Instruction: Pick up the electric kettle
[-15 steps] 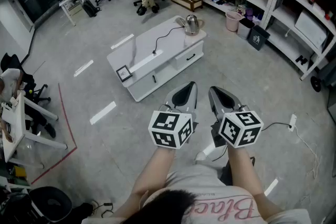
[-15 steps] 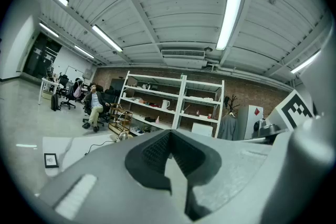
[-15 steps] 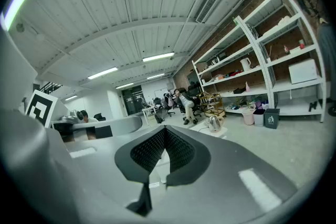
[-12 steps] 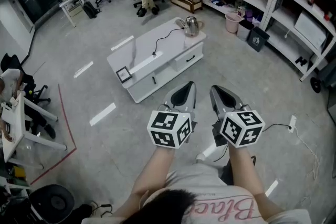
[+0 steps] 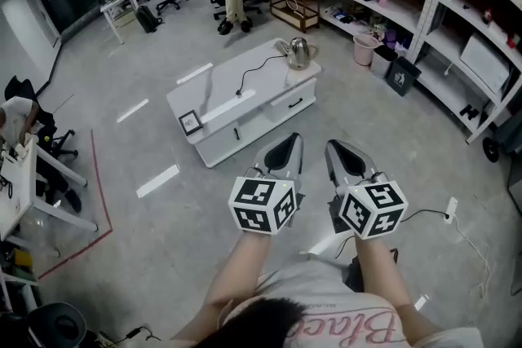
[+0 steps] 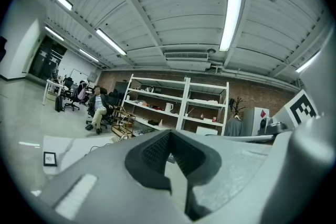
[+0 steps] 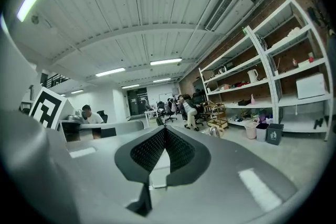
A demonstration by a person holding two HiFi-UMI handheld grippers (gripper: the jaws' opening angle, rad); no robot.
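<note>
A shiny steel electric kettle (image 5: 299, 53) stood upper centre on a white bench (image 5: 232, 102); likely rigid and slippery, best gripped by its handle. The left hand-held gripper (image 5: 287, 147) and right hand-held gripper (image 5: 338, 151) were closed, empty.

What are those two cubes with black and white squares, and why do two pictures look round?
There's no robot here. A person holds a two-jaw gripper in each hand: the left gripper and the right gripper. The cubes are part of them. One picture comes from a camera on the person's head, looking down. The round ones come from cameras riding on each gripper. Both grippers are shut and hold nothing. Ahead, a shiny electric kettle stands on a low white cabinet, which also carries a black cable and a small frame.
</note>
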